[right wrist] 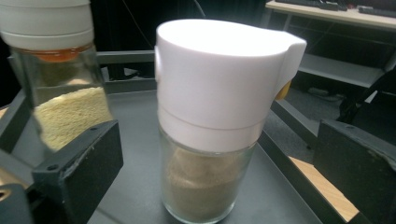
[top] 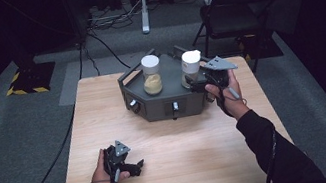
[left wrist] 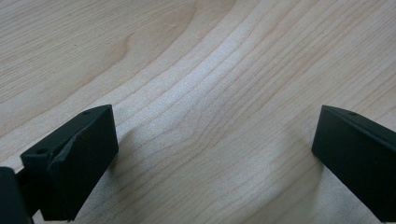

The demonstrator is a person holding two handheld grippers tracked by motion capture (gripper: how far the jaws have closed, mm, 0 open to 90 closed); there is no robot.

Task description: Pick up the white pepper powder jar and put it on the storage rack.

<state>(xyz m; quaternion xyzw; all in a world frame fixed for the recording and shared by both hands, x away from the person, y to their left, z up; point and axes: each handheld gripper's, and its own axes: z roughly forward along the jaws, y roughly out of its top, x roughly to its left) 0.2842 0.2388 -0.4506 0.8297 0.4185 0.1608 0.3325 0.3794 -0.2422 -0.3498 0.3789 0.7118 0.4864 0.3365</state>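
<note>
**Right gripper lets go of the jar on the dark tray**

On the left side, the left gripper [top: 136, 166] rests low on the wooden table [top: 103, 112], near the front edge. Its jaws stand wide apart and hold nothing; in the left gripper view there is bare wood between them.

In the middle, the dark tray [top: 173, 105] carries two jars. The left jar [top: 151, 74] has a round white cap and yellow powder inside.

To the right, the right jar [right wrist: 210, 126], with a white pouring lid and brownish powder, stands upright on the tray floor. The right gripper [top: 198, 83] is just beside it. Its jaws are wide open on both sides of the jar, and the pads do not press the glass.

I judge the step is a release. To do it well, the hand should pull straight back and a little up, keeping both pads away from the jar so it is not tipped
</note>
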